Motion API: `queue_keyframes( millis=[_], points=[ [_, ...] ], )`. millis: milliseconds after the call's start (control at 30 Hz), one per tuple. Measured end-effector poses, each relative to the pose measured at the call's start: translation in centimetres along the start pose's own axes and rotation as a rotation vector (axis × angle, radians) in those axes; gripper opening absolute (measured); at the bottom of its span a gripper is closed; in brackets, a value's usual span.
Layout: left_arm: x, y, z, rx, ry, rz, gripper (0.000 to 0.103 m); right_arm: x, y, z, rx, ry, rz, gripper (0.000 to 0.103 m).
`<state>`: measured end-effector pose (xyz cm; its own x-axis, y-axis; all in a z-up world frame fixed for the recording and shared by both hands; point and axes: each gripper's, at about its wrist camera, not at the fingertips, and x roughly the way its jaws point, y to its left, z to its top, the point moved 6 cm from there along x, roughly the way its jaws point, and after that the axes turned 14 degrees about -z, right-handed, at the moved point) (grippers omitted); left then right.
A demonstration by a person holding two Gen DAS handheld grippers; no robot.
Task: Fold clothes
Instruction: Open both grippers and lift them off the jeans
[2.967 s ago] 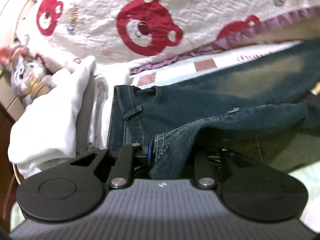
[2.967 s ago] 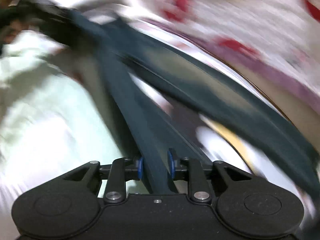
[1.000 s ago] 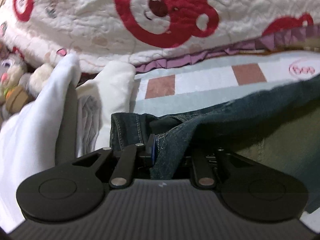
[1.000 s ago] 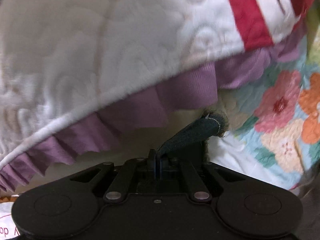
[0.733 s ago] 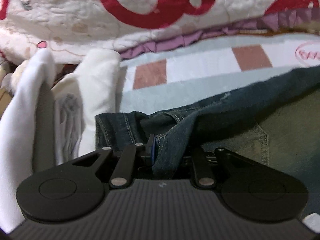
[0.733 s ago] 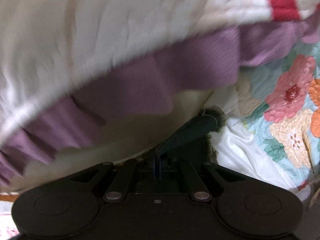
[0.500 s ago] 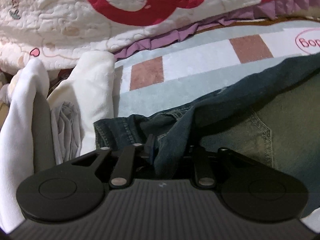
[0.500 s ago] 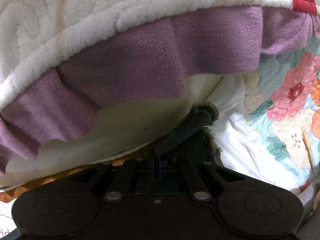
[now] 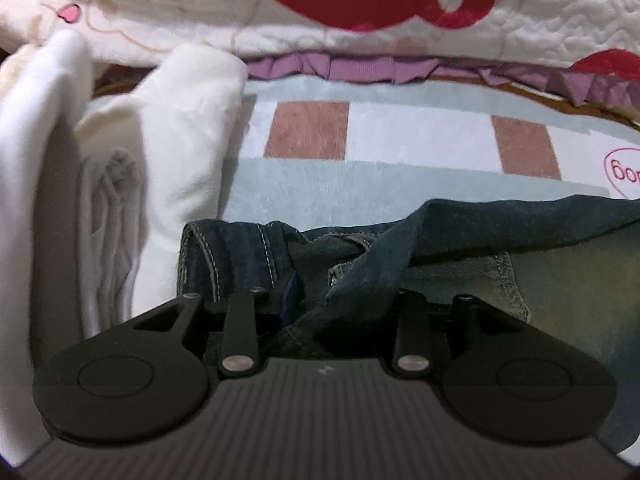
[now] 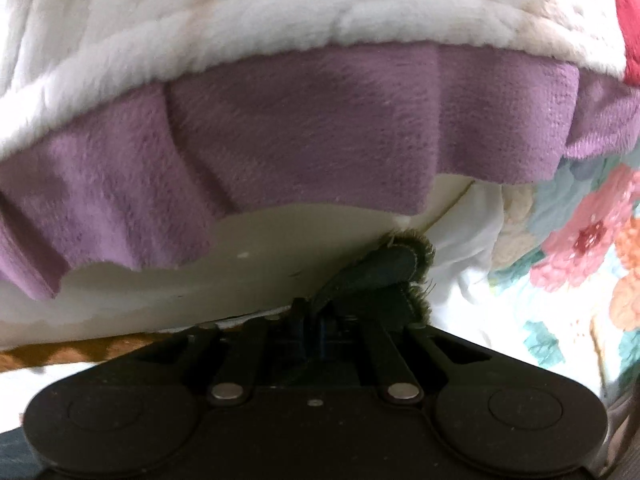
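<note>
Striped bedsheet (image 9: 400,184): jeans (image 9: 560,280) mid-fold, my left gripper (image 9: 320,300) clamping waist, right gripper (image 10: 316,320) pinching frayed hem (image 10: 400,264); next, lay edges flat.

This is a bedroom in a home, and the work is being done right on the bed. A plush white quilt (image 9: 400,12) with big red bear faces and a purple ruffle (image 10: 320,128) is bunched along the far side. Under it lies a pale sheet (image 9: 360,176) with brown squares. A flowered cover (image 10: 580,248) shows at the right, and folded white clothes (image 9: 120,160) are stacked at the left.
</note>
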<state>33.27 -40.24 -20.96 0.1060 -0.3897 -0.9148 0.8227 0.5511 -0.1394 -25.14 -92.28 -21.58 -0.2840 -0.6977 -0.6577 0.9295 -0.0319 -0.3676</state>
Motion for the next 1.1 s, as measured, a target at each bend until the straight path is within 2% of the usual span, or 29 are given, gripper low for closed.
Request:
queue_keyframes(
  millis=[67,133,233,300,367,400,467,567,600,667,733,833,967,1000,1067,1100],
  points=[
    [0.5,0.0,0.3,-0.001,0.020,0.006,0.040,-0.6,-0.6,0.0,0.038,-0.073,-0.027,0.043],
    [-0.5,-1.3,0.3,0.077,-0.006,0.055,0.040,-1.5,-1.6,-0.5,0.087,-0.116,-0.015,0.064],
    [-3.5,-3.8,0.1,0.201,-0.095,0.126,0.044,-3.2,-3.9,-2.1,0.177,-0.116,0.069,0.064],
    [-5.9,-5.5,0.2,0.259,-0.194,0.138,0.067,-4.4,-5.3,-3.1,0.237,-0.116,0.125,0.064],
    [-6.3,-7.8,-1.0,0.291,-0.227,0.075,0.069,-5.6,-6.8,-4.1,0.296,-0.115,0.182,0.064],
    [-6.2,-9.1,-1.8,0.305,-0.238,0.037,0.066,-6.3,-7.6,-4.6,0.326,-0.115,0.210,0.064],
    [-6.2,-11.6,-3.2,0.333,-0.259,-0.039,0.065,-7.5,-9.1,-5.6,0.385,-0.114,0.266,0.064],
    [-6.3,-15.4,-5.5,0.373,-0.289,-0.154,0.065,-8.2,-9.8,-7.8,0.362,-0.091,0.290,0.064],
    [-6.3,-16.6,-6.3,0.387,-0.299,-0.193,0.066,-8.4,-9.9,-8.5,0.351,-0.083,0.296,0.061],
    [-6.4,-19.1,-7.8,0.413,-0.319,-0.270,0.066,-8.9,-10.3,-10.0,0.330,-0.066,0.309,0.012],
    [-5.9,-21.2,-9.5,0.428,-0.331,-0.322,0.066,-9.3,-10.6,-11.5,0.309,-0.050,0.322,0.018],
    [-4.1,-22.7,-12.6,0.436,-0.330,-0.331,0.065,-10.0,-11.2,-13.8,0.278,-0.025,0.341,0.022],
    [-3.9,-23.4,-14.5,0.522,-0.349,-0.336,0.065,-10.9,-11.9,-16.8,0.236,0.008,0.366,0.048],
    [-4.1,-23.2,-14.6,0.533,-0.354,-0.323,0.066,-10.6,-12.0,-17.0,0.264,0.006,0.367,0.051],
    [-3.9,-22.9,-14.5,0.535,-0.355,-0.288,0.066,-9.6,-12.2,-17.2,0.340,-0.002,0.365,0.065],
    [-3.8,-22.9,-14.5,0.535,-0.356,-0.284,0.066,-8.9,-12.4,-17.1,0.393,-0.009,0.360,0.065]
  ],
)
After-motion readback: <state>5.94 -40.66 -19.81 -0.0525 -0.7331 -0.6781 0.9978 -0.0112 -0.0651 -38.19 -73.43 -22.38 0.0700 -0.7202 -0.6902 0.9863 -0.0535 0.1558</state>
